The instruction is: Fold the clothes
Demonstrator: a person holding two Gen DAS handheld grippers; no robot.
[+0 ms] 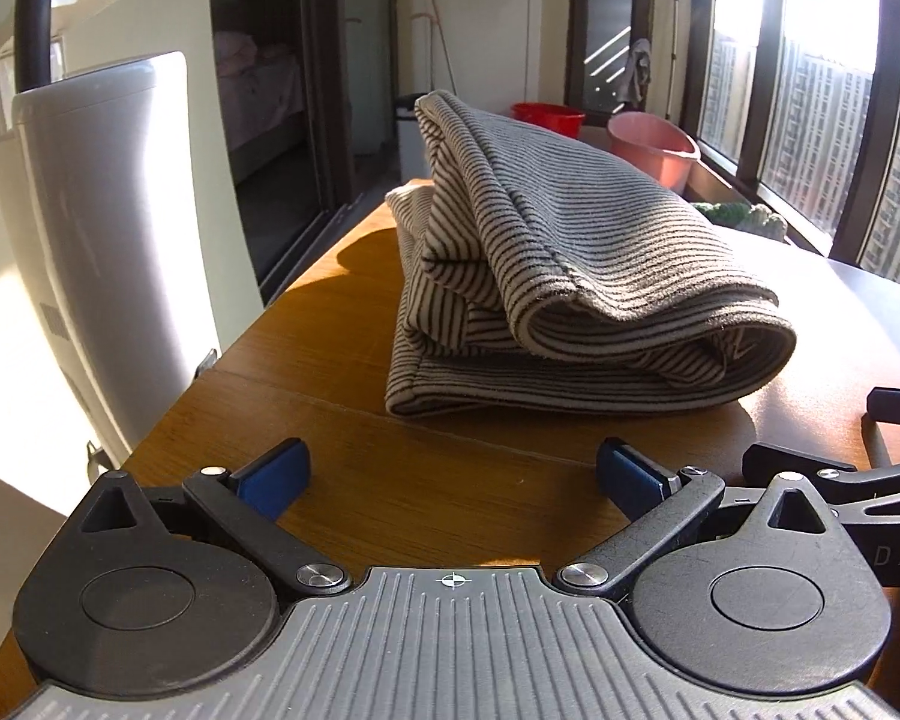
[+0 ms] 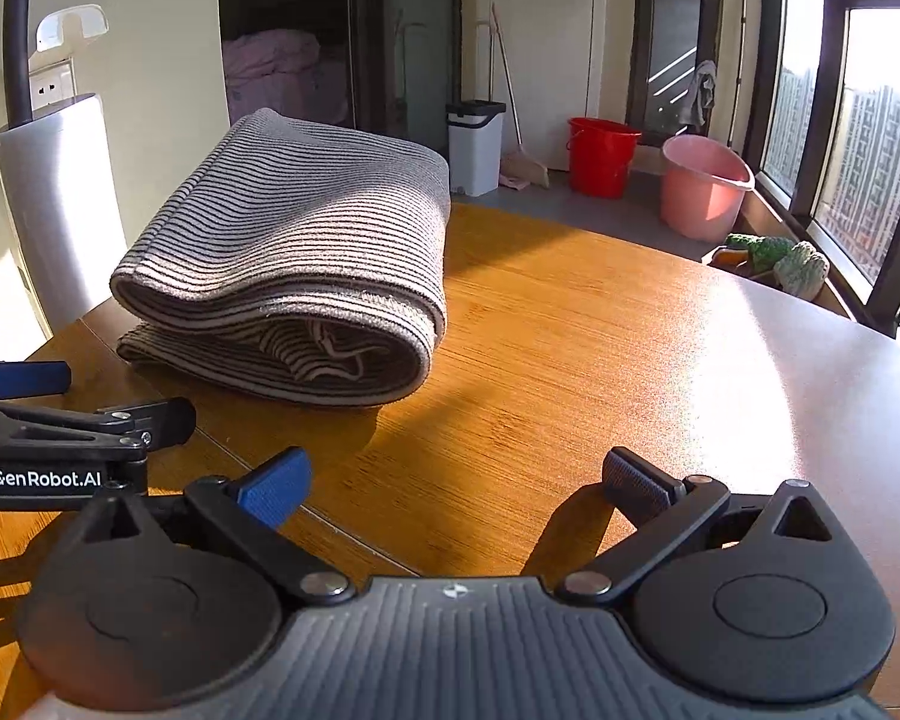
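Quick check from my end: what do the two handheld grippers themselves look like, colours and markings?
Both match: the left gripper and right gripper have black linkage arms on round black hubs, a ribbed grey body with a small crosshair mark, silver pivot pins and blue ribbed pads. The left one's side reads "GenRobot.AI" in white. No hands or sleeves show.

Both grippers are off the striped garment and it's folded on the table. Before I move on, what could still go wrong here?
1. The striped garment is a loose, puffy bundle; its top layer bulges, so it may slump or unroll.
2. An inner fold shows at the open end; a finger entering there might drag layers out.
3. The left gripper and right gripper sit open, close together on the wooden table; they might bump on the next reach.
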